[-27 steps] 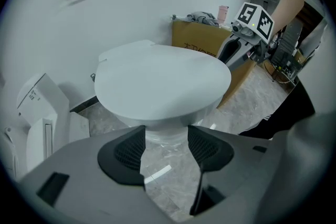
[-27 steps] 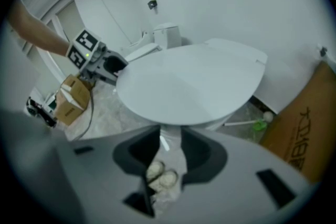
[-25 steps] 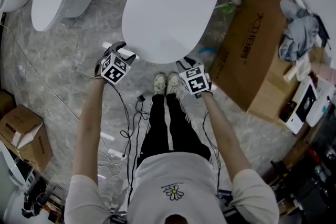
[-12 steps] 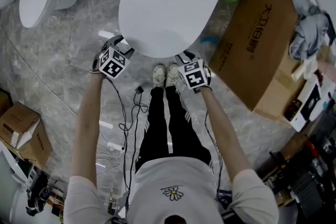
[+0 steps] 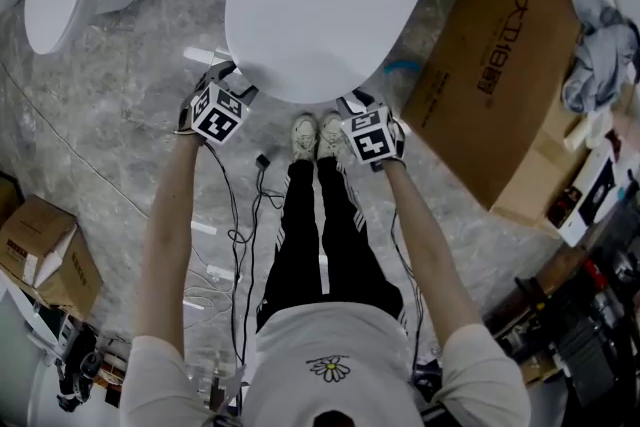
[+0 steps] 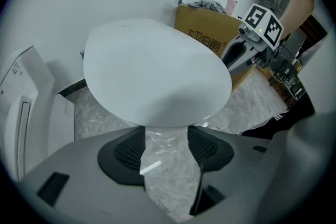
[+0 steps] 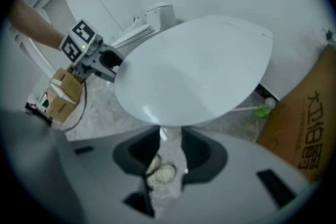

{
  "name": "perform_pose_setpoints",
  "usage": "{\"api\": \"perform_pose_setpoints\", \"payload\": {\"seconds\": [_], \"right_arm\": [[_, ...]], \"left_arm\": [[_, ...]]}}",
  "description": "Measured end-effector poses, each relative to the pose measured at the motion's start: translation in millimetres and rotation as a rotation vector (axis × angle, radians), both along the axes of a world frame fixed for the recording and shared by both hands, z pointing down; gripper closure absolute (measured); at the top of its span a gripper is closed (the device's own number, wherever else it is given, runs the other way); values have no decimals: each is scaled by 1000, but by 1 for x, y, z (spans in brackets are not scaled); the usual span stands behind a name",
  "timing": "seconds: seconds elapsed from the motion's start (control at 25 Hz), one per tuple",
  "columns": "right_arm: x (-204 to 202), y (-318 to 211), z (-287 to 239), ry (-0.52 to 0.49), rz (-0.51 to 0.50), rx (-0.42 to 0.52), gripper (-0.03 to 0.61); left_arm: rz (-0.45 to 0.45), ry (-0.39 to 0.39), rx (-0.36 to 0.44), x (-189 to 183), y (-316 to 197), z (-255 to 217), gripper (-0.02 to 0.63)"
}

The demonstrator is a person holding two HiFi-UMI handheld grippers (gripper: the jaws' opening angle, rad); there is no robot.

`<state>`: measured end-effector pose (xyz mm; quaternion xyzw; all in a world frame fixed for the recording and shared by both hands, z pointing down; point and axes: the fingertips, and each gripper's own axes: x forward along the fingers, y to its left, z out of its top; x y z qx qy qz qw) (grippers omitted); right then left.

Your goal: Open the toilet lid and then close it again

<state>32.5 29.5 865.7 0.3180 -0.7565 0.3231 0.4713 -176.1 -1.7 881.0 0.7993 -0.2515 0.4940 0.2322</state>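
The toilet lid (image 5: 320, 5) lies shut at 12 o'clock. The left gripper (image 6: 166, 139) and right gripper (image 7: 171, 139) are held at its 7 and 5 o'clock, jaws apart and empty. Opening seems to be the step in hand, so the front rim must be caught from underneath.

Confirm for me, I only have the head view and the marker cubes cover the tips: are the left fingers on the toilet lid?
Observer: No. In the left gripper view, the left gripper has its fingers apart with only floor between them. The toilet lid is down, its front rim just past the tips.
Operator: And the right?
Observer: The right gripper also has its fingers apart, with a narrower gap and nothing clamped. The lid rim sits just beyond its tips too.
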Motion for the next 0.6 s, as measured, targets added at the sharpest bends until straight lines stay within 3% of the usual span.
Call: {"api": "perform_pose_setpoints", "payload": {"seconds": [0.2, 0.44, 0.6], "right_arm": [[0, 0, 1, 10, 4, 9, 436], [0, 5, -2, 35, -4, 12, 436], [-1, 14, -10, 43, -6, 8, 436]], "left_arm": [[-2, 8, 1, 0, 0, 1, 351], [-11, -90, -13, 1, 4, 1, 353], [-19, -91, -9, 1, 14, -5, 367]]}}
